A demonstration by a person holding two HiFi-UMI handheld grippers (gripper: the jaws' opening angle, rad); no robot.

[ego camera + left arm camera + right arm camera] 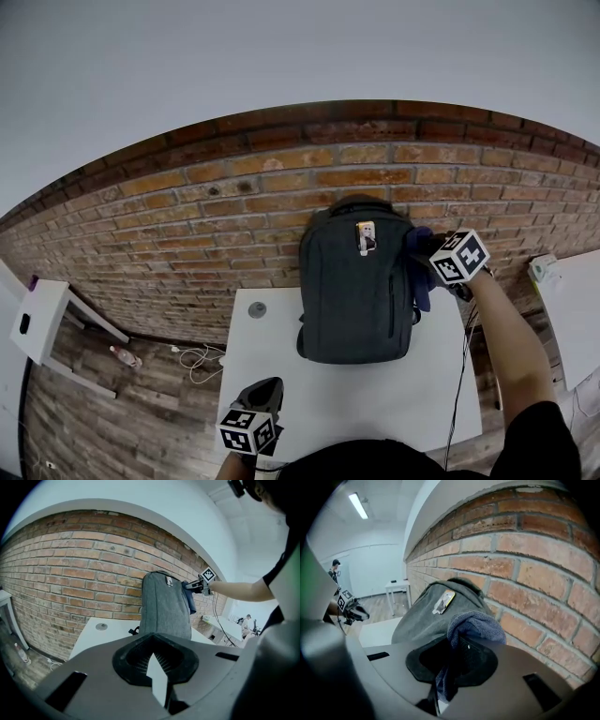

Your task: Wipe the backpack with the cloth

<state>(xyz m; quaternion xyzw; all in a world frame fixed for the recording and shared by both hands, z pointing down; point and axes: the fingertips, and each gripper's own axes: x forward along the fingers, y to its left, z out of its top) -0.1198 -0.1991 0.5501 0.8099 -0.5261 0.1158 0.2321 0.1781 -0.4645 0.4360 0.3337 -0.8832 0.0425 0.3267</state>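
At centre frame the backpack point(356, 281) is propped upright against the wall point(187, 225), the cloth point(420, 272) is clamped in the right gripper point(429, 262) at its upper right side for wiping, and the left gripper point(262, 398) is held closed and empty at the bottom edge.

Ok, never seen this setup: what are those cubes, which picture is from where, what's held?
No robot here: a person carries a hand-held gripper in each hand; the marker cubes are part of them. One picture looks down from the person's head, the others along each gripper's jaws. A dark grey backpack stands upright on a white table by a brick wall. The right gripper is shut on a blue cloth by the backpack's upper side. The left gripper is shut and empty.
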